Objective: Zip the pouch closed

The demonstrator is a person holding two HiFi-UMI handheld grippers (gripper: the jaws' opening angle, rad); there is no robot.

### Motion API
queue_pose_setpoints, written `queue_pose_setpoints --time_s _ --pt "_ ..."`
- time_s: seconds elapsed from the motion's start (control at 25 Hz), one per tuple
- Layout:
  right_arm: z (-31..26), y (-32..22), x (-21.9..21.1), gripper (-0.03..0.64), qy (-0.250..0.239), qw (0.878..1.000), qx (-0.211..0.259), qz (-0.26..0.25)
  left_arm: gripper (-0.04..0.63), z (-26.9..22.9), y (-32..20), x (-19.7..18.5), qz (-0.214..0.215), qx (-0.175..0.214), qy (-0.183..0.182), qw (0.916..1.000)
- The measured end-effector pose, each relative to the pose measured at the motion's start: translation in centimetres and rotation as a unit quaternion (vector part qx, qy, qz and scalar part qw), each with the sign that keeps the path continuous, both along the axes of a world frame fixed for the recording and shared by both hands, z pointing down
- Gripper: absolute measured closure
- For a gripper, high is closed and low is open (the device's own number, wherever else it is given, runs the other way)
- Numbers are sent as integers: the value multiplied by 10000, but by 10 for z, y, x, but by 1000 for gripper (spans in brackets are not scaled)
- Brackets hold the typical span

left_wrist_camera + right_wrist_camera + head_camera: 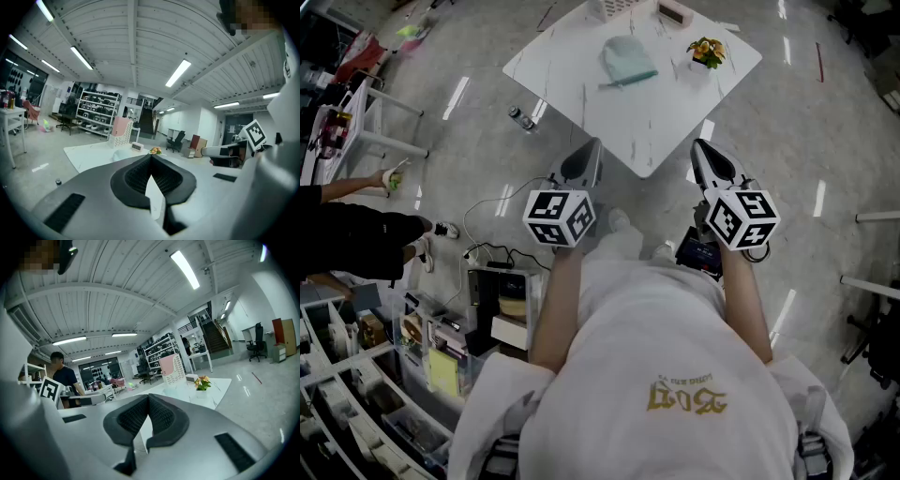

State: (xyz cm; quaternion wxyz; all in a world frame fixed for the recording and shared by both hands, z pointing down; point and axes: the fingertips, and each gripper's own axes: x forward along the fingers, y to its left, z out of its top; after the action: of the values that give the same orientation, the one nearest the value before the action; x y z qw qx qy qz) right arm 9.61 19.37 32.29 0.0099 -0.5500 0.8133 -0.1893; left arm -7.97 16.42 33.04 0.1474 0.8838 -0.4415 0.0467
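Observation:
A pale teal pouch (628,58) lies flat on the white table (656,122) ahead of me. Both grippers are held low in front of my body, short of the table's near corner and well away from the pouch. My left gripper (592,146) is shut with nothing between its jaws, and its tips (151,155) meet in the left gripper view. My right gripper (697,146) is likewise shut and empty, with its tips together (148,395). The table (89,157) shows far off beyond the left jaws, and the table (220,385) lies beyond the right jaws too.
On the table stand a pink-white basket (614,7), a small clock (675,13) and a flower pot (706,52). A bottle (522,119) and cables (487,251) lie on the floor at left. Cluttered shelves (412,356) and a person (347,234) are at lower left.

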Motion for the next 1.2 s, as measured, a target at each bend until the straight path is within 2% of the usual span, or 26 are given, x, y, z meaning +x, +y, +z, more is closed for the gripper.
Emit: queue_pose_setpoints --time_s 0.4,0.44,0.48,0.52,0.88,1.2 --pt "11 -6 -1 604 96 9996 -157 -200 577 5 -6 2 -95 -70 74 9999" --pt "14 -6 -2 575 178 9993 -182 -256 519 8 -6 4 -84 -148 143 9998" --pt "16 -5 -3 491 250 9990 -199 -321 435 10 -6 5 -91 -227 231 9994" --pt "16 -5 -4 459 296 9987 -208 -371 410 12 -5 6 -123 -282 304 9991" --pt "24 -22 3 476 341 9980 -331 -421 407 21 -17 3 -388 -372 252 9982" --pt "54 -75 -1 479 399 9956 -662 -526 409 51 -70 -6 -527 -644 148 9964"
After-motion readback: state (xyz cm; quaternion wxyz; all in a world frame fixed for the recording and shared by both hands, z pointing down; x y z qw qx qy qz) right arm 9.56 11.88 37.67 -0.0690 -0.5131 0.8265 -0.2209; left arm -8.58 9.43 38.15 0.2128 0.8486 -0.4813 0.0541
